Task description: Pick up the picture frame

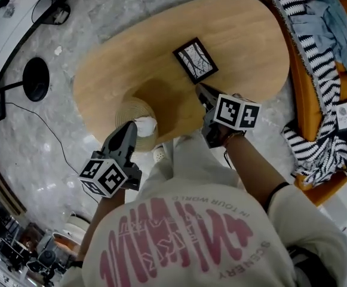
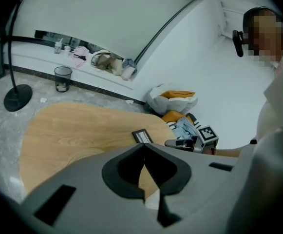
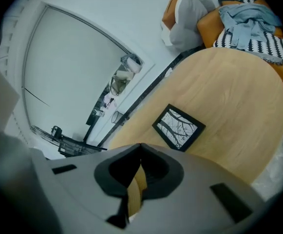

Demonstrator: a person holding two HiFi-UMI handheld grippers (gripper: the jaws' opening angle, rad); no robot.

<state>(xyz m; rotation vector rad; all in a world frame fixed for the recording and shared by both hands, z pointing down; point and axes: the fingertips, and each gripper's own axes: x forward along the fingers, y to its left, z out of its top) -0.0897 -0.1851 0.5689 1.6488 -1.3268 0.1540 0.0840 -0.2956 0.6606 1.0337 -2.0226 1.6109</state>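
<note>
Black-rimmed and lying flat, the picture frame [image 1: 195,60] sat askew on the pale wooden table [image 1: 245,34], a print of bare branches facing up, on the half of the top farther from me and nearer the sofa end.

My right gripper [image 1: 200,90] pointed down at it, its tips just short of the frame's near corner and not touching it. In the right gripper view the frame [image 3: 179,127] lay ahead of the jaws, which were pressed together at the tips with nothing between them.

My left gripper [image 1: 129,126] hung off to the other side, over the table's near edge and well apart from the frame. Its jaws met at the tips too, and held nothing. A square-marked cube [image 1: 237,111] rode on the right tool, and another on the left.

A woven, straw-coloured round thing [image 1: 131,109] showed at the table's near edge beside the left gripper; I could not tell whether it lay on the wood or under it.

Beyond the table's rounded end stood an orange sofa [image 1: 307,94], draped in a black-and-white striped throw [image 1: 316,64] with a blue garment [image 1: 337,23] on top. Grey marbled floor [image 1: 42,154] surrounded the table. A black round lamp base [image 1: 36,79] stood on it. A small waste bin [image 2: 62,78] stood by the far wall, seen in the left gripper view.
</note>
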